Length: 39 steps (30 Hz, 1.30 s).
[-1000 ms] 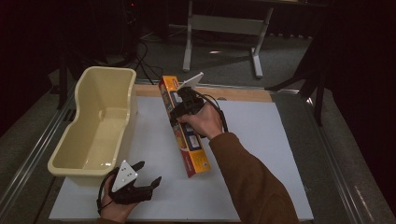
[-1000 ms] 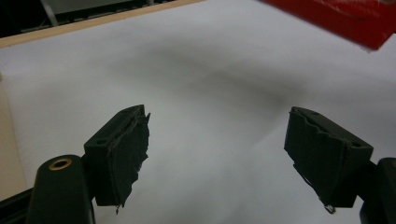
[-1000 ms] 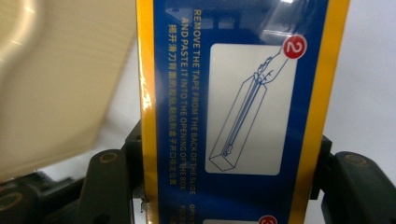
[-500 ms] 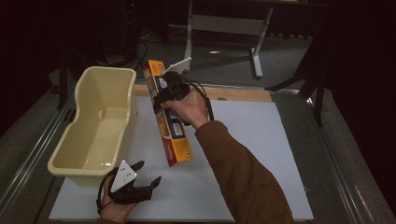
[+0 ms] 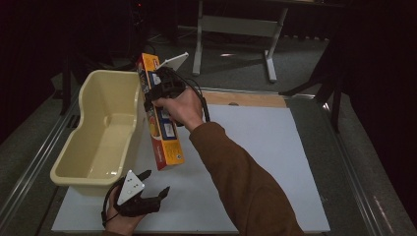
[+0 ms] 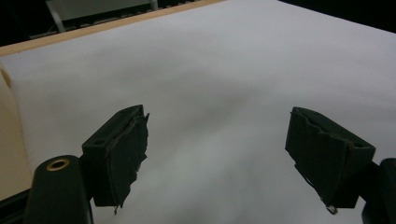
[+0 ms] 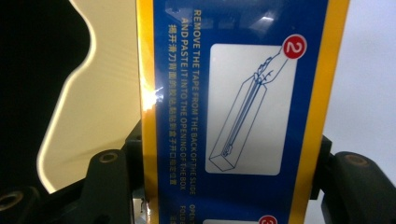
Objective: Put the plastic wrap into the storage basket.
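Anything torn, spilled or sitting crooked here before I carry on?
The black pads on the left gripper look frayed, with ragged torn edges. Nothing is spilled. The long box is held tilted in the right gripper beside the cream tub, which looks intact.

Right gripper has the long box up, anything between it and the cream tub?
Nothing visible. The box, clamped in the right gripper, hangs tilted beside the tub's near wall, above the rim. The tub's interior is bare. The left gripper rests apart, open.
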Motion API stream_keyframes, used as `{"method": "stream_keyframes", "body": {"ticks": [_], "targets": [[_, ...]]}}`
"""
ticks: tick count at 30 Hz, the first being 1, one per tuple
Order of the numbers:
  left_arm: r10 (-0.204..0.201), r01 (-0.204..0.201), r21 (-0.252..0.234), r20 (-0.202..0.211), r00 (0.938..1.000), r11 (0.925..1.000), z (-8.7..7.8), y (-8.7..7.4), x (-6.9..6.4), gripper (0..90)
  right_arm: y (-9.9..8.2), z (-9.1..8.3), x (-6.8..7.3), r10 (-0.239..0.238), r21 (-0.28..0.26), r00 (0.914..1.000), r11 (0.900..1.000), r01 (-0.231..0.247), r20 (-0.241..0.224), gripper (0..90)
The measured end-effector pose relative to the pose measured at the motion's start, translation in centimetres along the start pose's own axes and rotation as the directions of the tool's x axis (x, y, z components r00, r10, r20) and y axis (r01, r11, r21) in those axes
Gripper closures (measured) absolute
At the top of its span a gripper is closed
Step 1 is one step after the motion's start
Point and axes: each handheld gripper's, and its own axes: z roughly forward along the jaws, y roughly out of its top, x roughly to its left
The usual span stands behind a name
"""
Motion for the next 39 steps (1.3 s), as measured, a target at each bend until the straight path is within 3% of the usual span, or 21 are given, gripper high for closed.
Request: {"method": "stream_keyframes", "body": {"ticks": [5, 15, 19, 22, 28, 37, 39], "targets": [[0.001, -0.001, -0.003, 0.005, 1.0, 1.0, 0.1, 0.0, 0.0, 20.8, 0.6, 0.3, 0.5, 0.037, -0.026, 0.9982, 0.9989, -0.038, -0.048, 40.3], [0.003, -0.003, -0.01, 0.011, 0.9999, 0.9999, 0.2, 0.1, -0.2, 20.7, 1.1, 1.7, 1.0, 0.115, -0.062, 0.9826, 0.9902, -0.125, -0.145, 40.3], [0.002, -0.002, -0.013, 0.013, 0.9999, 0.9999, 0.2, 0.1, -0.1, 20.7, 1.2, 2.2, 1.4, 0.146, -0.067, 0.9681, 0.9844, -0.163, -0.203, 40.3], [0.002, -0.002, -0.013, 0.014, 0.9999, 0.9999, 0.2, 0.1, -0.2, 20.7, 1.1, 2.3, 1.6, 0.148, -0.07, 0.9656, 0.9836, -0.166, -0.214, 40.3], [0.005, -0.005, -0.01, 0.013, 0.9999, 0.9999, 0.2, 0.0, -0.3, 20.7, 1.1, 2.9, 1.6, 0.151, -0.089, 0.9471, 0.9792, -0.183, -0.283, 40.3], [0.005, -0.005, -0.013, 0.013, 0.9999, 0.9999, 0.1, 0.0, -0.2, 20.6, 0.6, 3.8, 1.9, 0.154, -0.13, 0.8968, 0.9655, -0.226, -0.415, 40.3], [0.002, -0.002, -0.014, 0.014, 0.9999, 0.9999, 0.1, 0.0, -0.2, 20.7, 0.4, 4.3, 1.9, 0.174, -0.126, 0.87, 0.9579, -0.258, -0.461, 40.3]]}}
